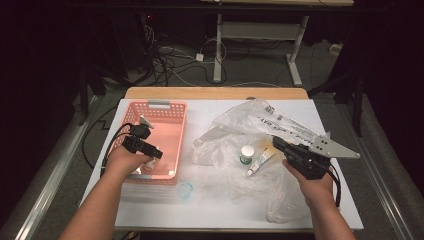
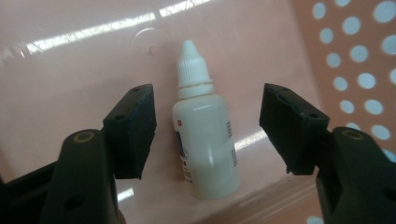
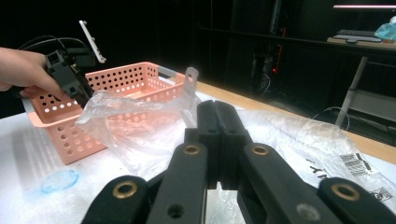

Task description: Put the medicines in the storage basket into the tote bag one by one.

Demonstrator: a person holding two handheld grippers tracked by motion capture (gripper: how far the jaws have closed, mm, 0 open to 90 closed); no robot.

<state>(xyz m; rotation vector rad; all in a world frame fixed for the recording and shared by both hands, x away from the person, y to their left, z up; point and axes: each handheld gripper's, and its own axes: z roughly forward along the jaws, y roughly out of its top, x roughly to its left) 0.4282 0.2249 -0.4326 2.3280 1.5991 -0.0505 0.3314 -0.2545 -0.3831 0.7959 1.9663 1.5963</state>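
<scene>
The left hand-held gripper (image 2: 208, 130) is down inside the pink plastic basket with holes (image 1: 172, 111). Its jaws stand apart around a small white dropper bottle (image 2: 205, 135) lying on the basket floor, not touching it. Next, I think, it must squeeze the bottle. The right hand-held gripper (image 3: 217, 140) is closed and empty, above the surface (image 1: 165, 205).

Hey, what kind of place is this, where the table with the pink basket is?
Probably a lab or recording studio, not a home: dark curtains surround the table, loose cables cross the floor, and bare desk frames stand behind.
</scene>
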